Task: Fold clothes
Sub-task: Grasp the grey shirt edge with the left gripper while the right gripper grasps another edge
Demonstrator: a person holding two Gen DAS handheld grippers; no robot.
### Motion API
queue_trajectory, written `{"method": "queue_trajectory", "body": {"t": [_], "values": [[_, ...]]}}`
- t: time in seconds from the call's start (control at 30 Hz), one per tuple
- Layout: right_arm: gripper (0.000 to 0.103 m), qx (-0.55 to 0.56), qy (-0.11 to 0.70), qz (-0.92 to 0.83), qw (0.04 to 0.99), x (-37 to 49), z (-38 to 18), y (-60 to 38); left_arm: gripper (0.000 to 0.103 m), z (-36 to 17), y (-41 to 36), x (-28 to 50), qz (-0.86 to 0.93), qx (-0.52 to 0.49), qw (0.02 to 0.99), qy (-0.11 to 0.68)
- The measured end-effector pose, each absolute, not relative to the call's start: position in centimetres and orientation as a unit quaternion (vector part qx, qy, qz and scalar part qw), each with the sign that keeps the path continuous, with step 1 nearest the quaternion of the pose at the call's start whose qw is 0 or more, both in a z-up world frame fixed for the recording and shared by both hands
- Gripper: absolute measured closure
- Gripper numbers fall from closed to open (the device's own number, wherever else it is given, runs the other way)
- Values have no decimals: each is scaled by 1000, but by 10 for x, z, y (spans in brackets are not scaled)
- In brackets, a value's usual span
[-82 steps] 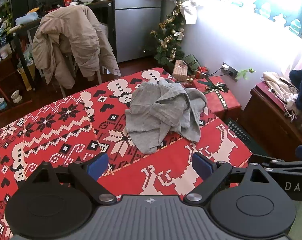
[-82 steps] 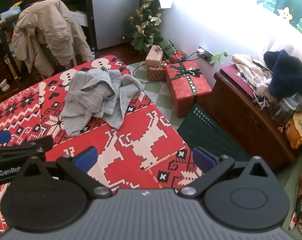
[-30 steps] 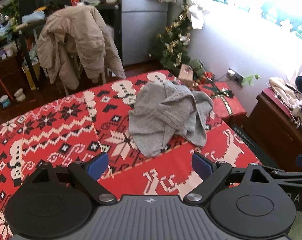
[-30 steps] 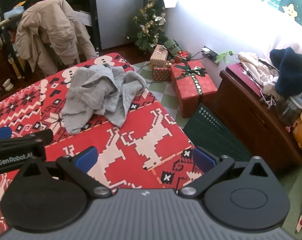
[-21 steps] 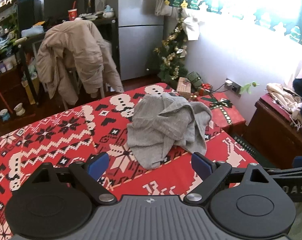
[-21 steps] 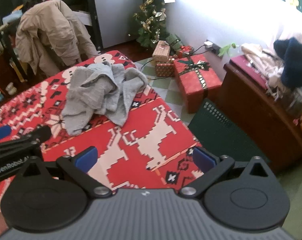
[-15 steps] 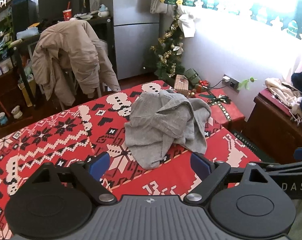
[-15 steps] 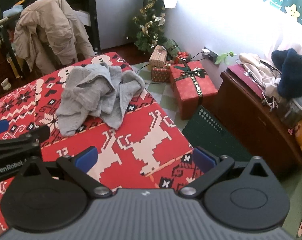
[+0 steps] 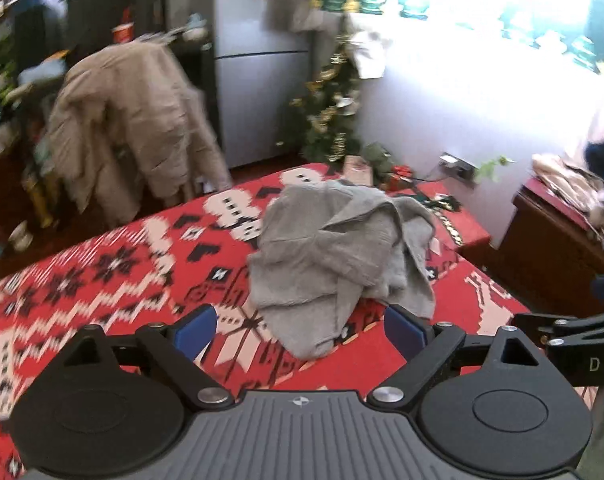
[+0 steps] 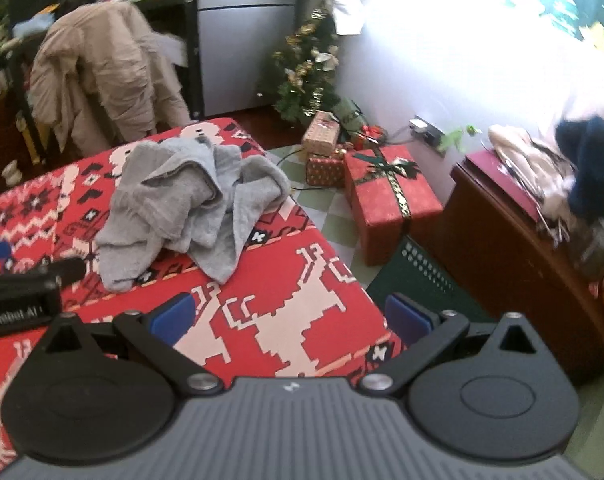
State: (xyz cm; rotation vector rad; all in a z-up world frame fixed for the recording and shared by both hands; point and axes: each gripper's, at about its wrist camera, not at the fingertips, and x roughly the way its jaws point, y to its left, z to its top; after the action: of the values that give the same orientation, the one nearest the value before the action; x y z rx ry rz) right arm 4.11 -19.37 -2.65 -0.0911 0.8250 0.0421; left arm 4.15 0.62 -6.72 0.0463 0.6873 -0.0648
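The grey garment (image 9: 341,256) lay crumpled in a loose heap on the red patterned cover (image 9: 102,280), toward its far right corner, with folds bunched up in the middle and one limp end trailing down toward me. Nothing was touching it. Seen from my right wrist camera, the same heap (image 10: 190,200) sat left of centre, close to the cover's (image 10: 294,312) right edge.

My left gripper (image 9: 300,330) hung above the cover on the near side of the garment, its jaws spread wide and empty, the blue pads (image 9: 194,330) well apart, and the trailing end of the cloth showed in the gap between them from that view. My right gripper (image 10: 290,318) was likewise wide open and held nothing; it hovered over the bare right part of the cover, to the right of the heap, one blue pad (image 10: 172,318) over the white pattern and the other out past the edge.

Beyond the cover's right edge stood a large red gift box (image 10: 393,196) with a dark ribbon on the floor, smaller wrapped boxes (image 10: 321,148) behind it and a small decorated tree (image 10: 305,76) by the wall. A dark wooden cabinet (image 10: 513,256) piled with fabric stood at the right. Behind the cover a beige jacket (image 9: 134,128) was draped over a chair, next to a grey fridge (image 9: 258,76). The left view was blurred at its edges.
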Motion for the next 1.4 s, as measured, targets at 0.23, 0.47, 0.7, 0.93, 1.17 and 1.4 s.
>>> {"method": "queue_trajectory", "body": {"t": [0.23,0.47,0.7,0.93,1.17,1.4], "values": [[1,-67,375,69,922,54,-40,-184,13,-86,7,63,-76,54,934,344],[1,-65,355,85,929,76,-56,-175,15,-103,5,81,-80,70,941,322],[11,-16,374,95,922,104,-87,-181,35,-126,14,103,-86,63,941,322],[19,-9,384,104,917,124,-107,-176,38,-140,8,123,-115,82,938,316],[60,-15,398,100,912,145,-120,-162,92,-140,7,126,-117,53,940,316],[102,-10,374,106,921,138,-113,-155,96,-111,26,89,-71,33,956,281]]}}
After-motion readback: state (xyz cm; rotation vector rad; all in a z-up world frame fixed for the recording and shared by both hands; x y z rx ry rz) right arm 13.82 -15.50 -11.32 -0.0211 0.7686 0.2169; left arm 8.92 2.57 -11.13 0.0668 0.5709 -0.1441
